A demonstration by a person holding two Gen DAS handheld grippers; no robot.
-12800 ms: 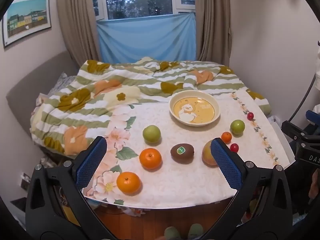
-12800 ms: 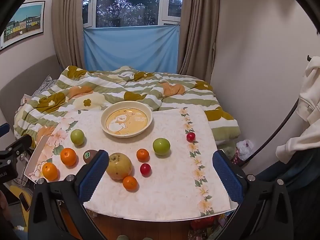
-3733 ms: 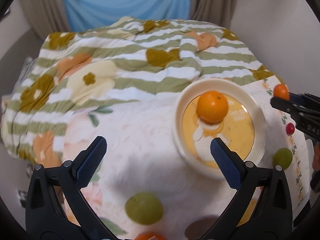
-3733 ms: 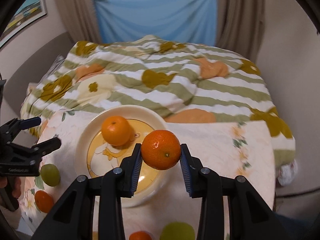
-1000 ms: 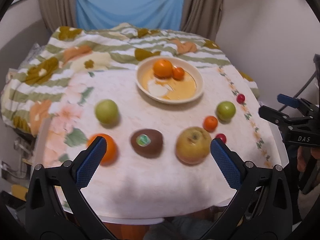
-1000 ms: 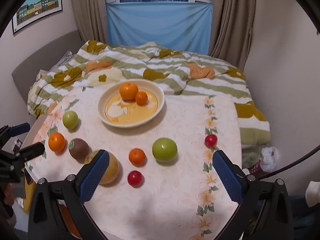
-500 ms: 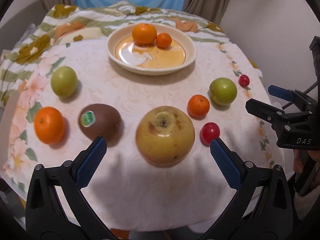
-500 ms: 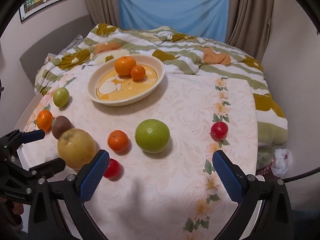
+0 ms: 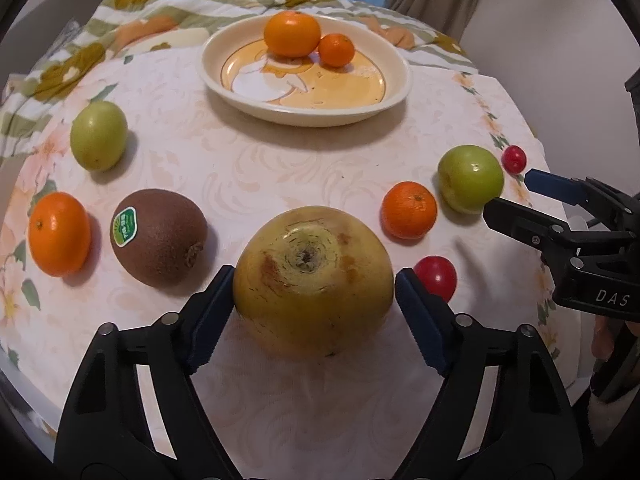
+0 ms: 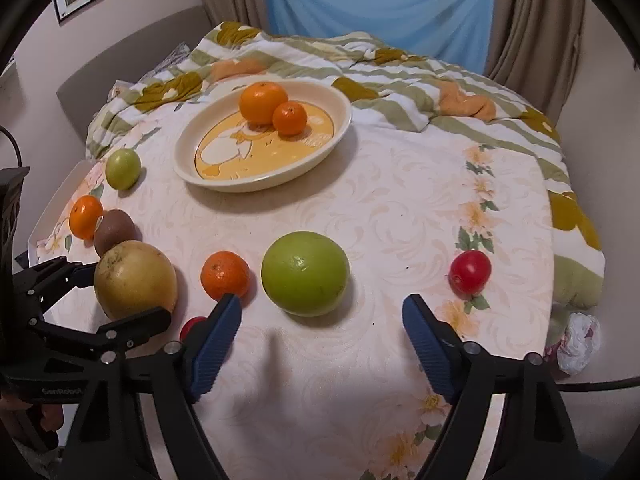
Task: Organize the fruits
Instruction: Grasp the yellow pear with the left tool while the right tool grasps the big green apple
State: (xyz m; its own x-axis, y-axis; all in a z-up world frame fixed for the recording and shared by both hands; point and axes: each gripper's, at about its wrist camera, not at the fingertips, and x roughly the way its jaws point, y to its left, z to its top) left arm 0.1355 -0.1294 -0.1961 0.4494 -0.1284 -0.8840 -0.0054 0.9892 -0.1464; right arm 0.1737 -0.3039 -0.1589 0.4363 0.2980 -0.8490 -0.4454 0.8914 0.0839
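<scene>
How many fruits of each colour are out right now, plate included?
Orange: 4, large orange and small one on the plate, two on the cloth
Green: 2
Red: 2
Brown kiwi: 1
Yellow pear: 1
Total: 10

The left gripper is low over the table with its two blue fingers on either side of something round, one touching it, while the right gripper is beside it with its fingers spread wide apart, holding nothing.
</scene>
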